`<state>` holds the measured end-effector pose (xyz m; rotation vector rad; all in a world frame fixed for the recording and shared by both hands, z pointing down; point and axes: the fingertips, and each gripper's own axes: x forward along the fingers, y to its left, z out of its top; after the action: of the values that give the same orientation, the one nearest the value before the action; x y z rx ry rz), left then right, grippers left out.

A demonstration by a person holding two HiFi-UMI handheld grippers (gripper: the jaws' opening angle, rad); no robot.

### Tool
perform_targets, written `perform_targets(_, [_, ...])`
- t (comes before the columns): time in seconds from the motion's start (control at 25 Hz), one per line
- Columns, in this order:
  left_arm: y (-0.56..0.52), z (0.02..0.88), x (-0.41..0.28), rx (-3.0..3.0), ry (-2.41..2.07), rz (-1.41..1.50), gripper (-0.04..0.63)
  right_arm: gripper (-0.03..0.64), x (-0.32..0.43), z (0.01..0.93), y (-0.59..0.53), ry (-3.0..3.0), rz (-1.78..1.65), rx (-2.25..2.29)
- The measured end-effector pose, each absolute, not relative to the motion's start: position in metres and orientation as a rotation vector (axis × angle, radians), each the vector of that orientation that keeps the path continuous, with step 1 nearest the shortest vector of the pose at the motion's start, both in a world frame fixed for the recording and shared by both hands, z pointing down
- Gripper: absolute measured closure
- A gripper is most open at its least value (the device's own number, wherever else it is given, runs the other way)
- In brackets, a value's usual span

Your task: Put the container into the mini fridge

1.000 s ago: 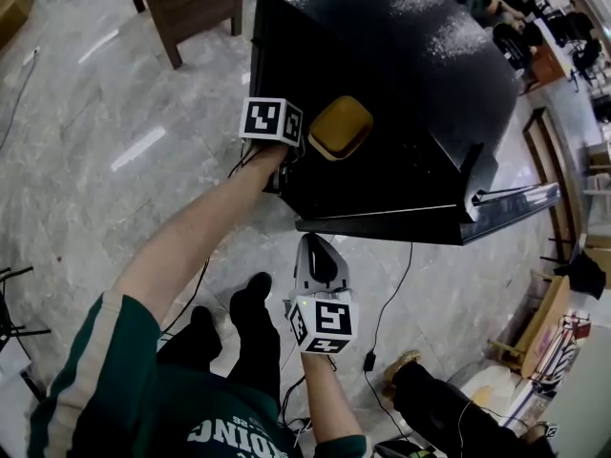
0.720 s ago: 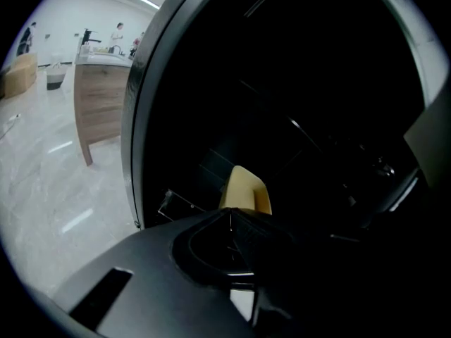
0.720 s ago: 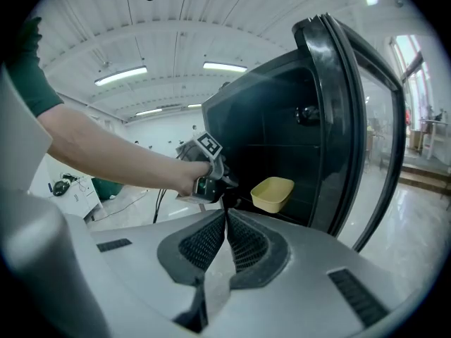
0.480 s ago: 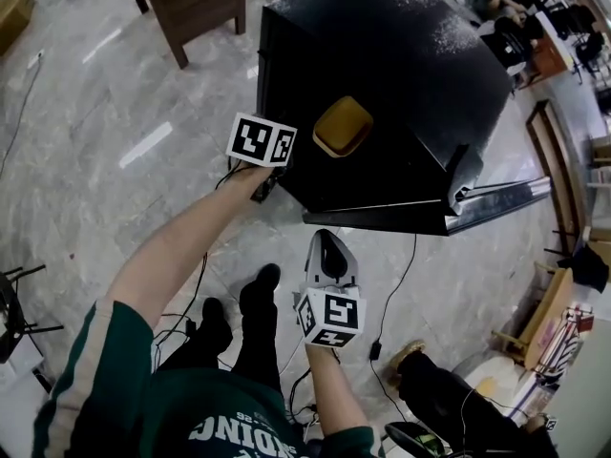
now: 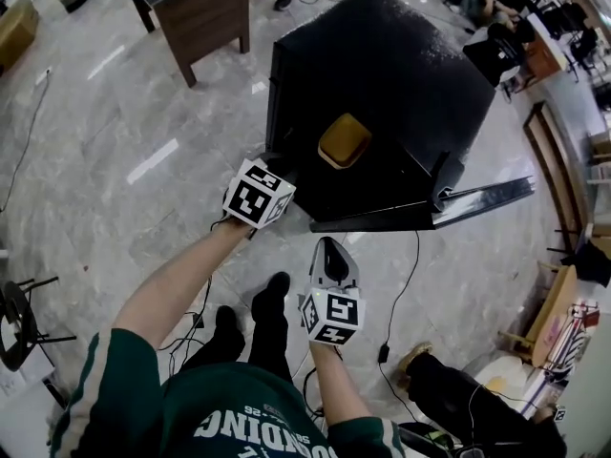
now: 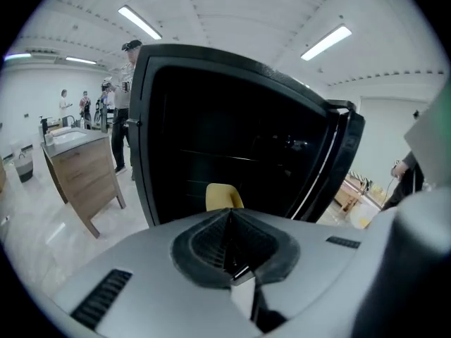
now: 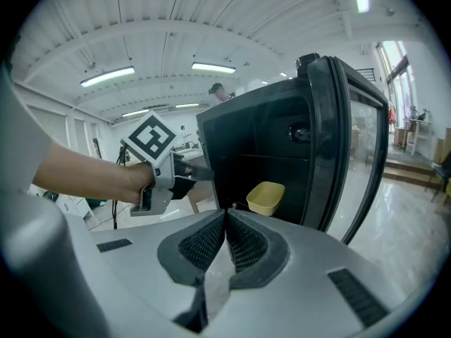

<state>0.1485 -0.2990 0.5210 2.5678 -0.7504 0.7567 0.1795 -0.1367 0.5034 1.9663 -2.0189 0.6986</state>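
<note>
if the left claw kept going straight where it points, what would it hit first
Probably the yellow container inside the open fridge: the shut, empty left claw points into the opening, with the container ahead of its tips. Depth is unclear, so the fridge floor might come first.

Found yellow open-topped container [image 5: 344,141] sitting upright inside black fridge [image 5: 382,65], door [image 5: 477,196] swung wide open.
</note>
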Motion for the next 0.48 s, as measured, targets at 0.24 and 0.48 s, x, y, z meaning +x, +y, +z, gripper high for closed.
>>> perform_targets(0.24, [-0.262,0.503,0.119,2.569,-0.771,0.785,0.581,0.583,0.169,0.487,-0.136,-2.057,0.680,1.922])
perform_targets(0.48, [-0.229,0.491,0.095,2.571,-0.771,0.798,0.581,0.583,0.159,0.481,-0.133,-2.085,0.629,1.835])
